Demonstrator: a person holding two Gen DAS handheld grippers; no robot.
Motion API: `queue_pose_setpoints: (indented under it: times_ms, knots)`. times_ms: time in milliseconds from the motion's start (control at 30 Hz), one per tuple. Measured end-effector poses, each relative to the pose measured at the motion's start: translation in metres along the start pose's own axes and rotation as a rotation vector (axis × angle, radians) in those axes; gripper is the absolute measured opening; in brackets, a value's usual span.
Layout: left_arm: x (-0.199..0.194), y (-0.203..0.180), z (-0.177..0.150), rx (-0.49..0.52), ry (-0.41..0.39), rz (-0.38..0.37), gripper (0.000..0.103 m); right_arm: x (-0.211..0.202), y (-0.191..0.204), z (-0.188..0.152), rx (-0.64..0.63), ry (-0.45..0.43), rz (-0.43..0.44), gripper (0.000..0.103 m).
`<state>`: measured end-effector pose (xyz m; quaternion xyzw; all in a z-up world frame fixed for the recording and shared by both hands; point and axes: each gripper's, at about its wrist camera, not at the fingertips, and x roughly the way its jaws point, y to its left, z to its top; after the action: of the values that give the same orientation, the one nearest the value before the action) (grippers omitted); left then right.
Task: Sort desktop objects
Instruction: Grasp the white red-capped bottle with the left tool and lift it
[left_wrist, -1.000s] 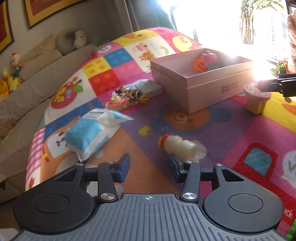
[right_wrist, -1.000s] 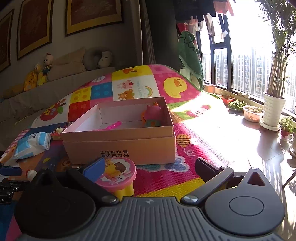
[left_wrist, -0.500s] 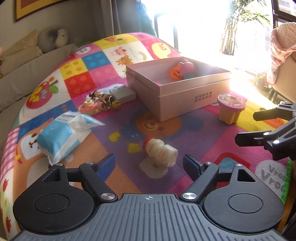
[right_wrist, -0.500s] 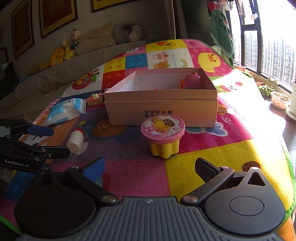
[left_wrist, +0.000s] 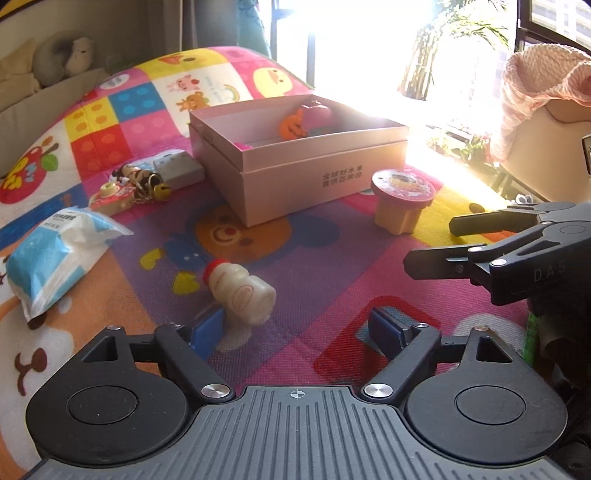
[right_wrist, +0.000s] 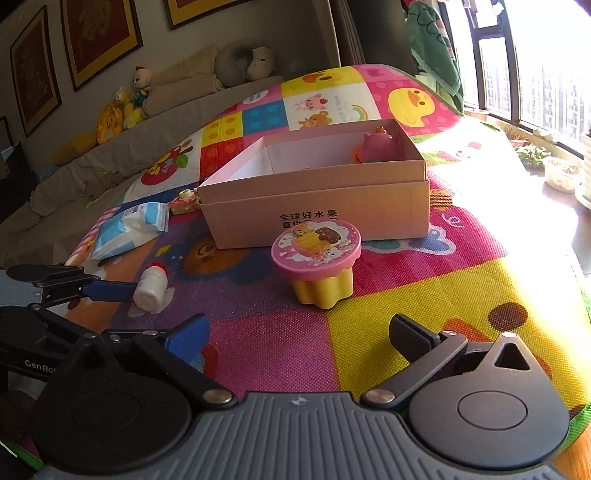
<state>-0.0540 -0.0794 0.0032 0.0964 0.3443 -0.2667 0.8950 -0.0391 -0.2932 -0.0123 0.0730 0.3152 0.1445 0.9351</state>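
A small white bottle (left_wrist: 240, 291) with a red cap lies on its side on the colourful play mat. My left gripper (left_wrist: 297, 330) is open, its left blue pad right beside the bottle. A yellow cup with a pink lid (right_wrist: 317, 264) stands in front of the pink cardboard box (right_wrist: 317, 206), which holds a pink and orange toy (right_wrist: 376, 147). My right gripper (right_wrist: 299, 338) is open and empty, a little short of the cup. The cup (left_wrist: 402, 199) and box (left_wrist: 295, 158) also show in the left wrist view.
A blue-white wipes pack (left_wrist: 55, 254), a toy keychain cluster (left_wrist: 129, 188) and a small grey box (left_wrist: 177, 171) lie left of the cardboard box. A sofa with plush toys (right_wrist: 122, 107) runs along the far side. The mat edge and a window lie to the right.
Both grippers have pulled back from the box and lowered. The left gripper has opened wider and come up beside the bottle. The right gripper has backed away from the cup.
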Motion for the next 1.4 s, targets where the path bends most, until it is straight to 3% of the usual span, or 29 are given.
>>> queue_pose_setpoints:
  times_ms: [167,600,700,833,867,933,967,1100,1400]
  knots:
    - [-0.001,-0.011,-0.005,0.015,0.013,-0.031,0.103,0.001,-0.001,0.001,0.010,0.010,0.004,0.103]
    - [-0.003,-0.016,-0.005,0.025,0.048,0.008,0.103,-0.001,-0.007,0.001,0.038,0.001,0.030,0.103]
    - [-0.016,-0.011,-0.004,0.047,-0.006,0.025,0.103,-0.002,-0.012,0.001,0.066,-0.010,0.048,0.103]
    - [-0.021,0.003,0.005,0.043,-0.078,0.121,0.103,-0.002,-0.011,0.001,0.072,-0.016,0.046,0.103]
    - [-0.017,0.009,0.009,0.032,-0.078,0.126,0.100,-0.002,-0.011,0.000,0.073,-0.016,0.047,0.103]
    - [-0.006,0.019,0.015,0.010,-0.057,0.132,0.079,-0.002,-0.011,0.001,0.072,-0.016,0.046,0.103]
    - [0.000,0.023,0.018,-0.001,-0.047,0.130,0.077,-0.002,-0.011,0.001,0.072,-0.016,0.046,0.103]
    - [0.013,0.031,0.026,-0.015,-0.036,0.082,0.074,-0.002,-0.011,0.000,0.068,-0.016,0.042,0.103]
    - [0.001,0.005,0.007,0.038,-0.019,-0.012,0.073,0.000,-0.002,0.005,0.025,0.028,0.008,0.103]
